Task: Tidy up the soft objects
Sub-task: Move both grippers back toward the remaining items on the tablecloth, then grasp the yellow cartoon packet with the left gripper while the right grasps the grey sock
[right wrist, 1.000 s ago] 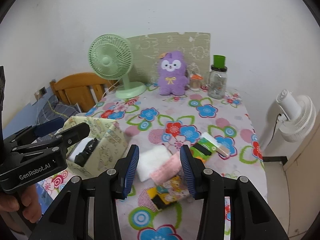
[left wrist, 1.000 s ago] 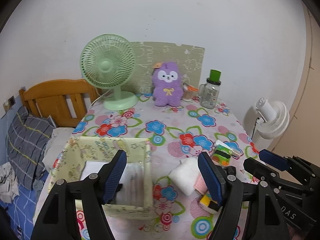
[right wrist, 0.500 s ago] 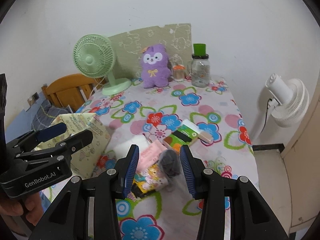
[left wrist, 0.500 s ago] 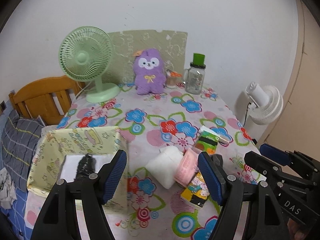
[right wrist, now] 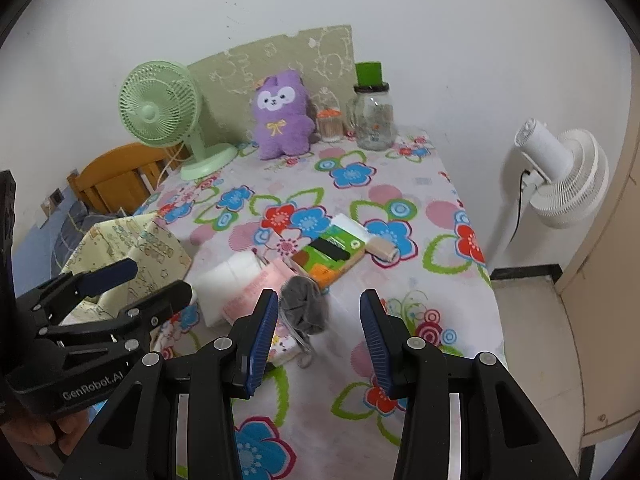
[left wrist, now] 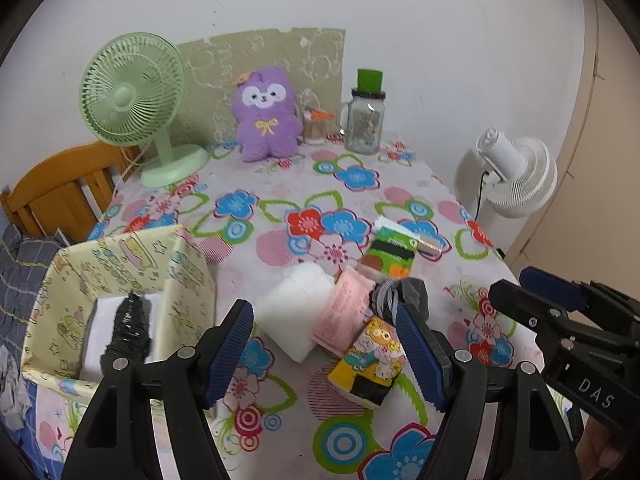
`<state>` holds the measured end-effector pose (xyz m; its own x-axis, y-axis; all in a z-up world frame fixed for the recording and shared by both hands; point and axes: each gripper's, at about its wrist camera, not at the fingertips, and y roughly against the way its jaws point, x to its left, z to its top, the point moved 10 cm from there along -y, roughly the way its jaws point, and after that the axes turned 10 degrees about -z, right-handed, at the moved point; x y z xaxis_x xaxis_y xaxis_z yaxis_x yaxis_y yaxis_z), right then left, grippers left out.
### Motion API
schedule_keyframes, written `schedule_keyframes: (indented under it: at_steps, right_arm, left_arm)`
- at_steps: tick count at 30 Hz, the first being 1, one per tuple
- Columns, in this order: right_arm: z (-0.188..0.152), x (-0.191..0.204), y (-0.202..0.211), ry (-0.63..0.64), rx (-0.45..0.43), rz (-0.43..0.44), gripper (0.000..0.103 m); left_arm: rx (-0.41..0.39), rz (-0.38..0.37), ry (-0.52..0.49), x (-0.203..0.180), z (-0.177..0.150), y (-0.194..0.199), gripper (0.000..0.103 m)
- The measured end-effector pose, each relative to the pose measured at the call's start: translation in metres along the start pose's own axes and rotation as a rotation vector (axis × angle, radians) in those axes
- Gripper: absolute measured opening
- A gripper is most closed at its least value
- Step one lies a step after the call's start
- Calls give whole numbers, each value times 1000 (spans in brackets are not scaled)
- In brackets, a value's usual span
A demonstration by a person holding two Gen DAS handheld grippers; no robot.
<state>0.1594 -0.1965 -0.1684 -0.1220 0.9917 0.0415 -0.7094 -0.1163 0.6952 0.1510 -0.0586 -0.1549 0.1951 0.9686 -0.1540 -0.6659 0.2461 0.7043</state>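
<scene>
While both claws gape, grey sock (right wrist: 303,308) lies untouched.

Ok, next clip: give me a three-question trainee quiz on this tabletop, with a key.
1. True or false: the yellow patterned box already holds a dark item.
2. Multiple choice: what lies directly between the white folded cloth and the grey sock? A) the green packet B) the pink cloth C) the glass jar
3. Short answer: is either the left gripper or the right gripper holding anything?

Key:
1. True; a dark item lies inside it on something white.
2. B, the pink cloth.
3. No; both stand open above the tablecloth, nothing pressed between the pads.
</scene>
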Motion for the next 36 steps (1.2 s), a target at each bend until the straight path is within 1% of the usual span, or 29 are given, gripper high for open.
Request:
schedule_keyframes:
  at_steps: [7, 13, 25, 36]
  right_arm:
    - [-10, -7, -16, -5, 37, -3, 46]
    - [-14, -11, -29, -9, 64, -5, 46]
    - [-21, -14, -43, -17, 92, 2, 46]
    - [-25, -8, -62, 1, 125, 16, 46]
  left_arm:
    - [66, -9, -25, -9, -13, -24, 76]
    - [105, -17, -30, -13, -21, -39, 76]
    - [179, -48, -49, -26, -38, -61, 76]
    - [242, -51, -67, -25, -53, -79, 78]
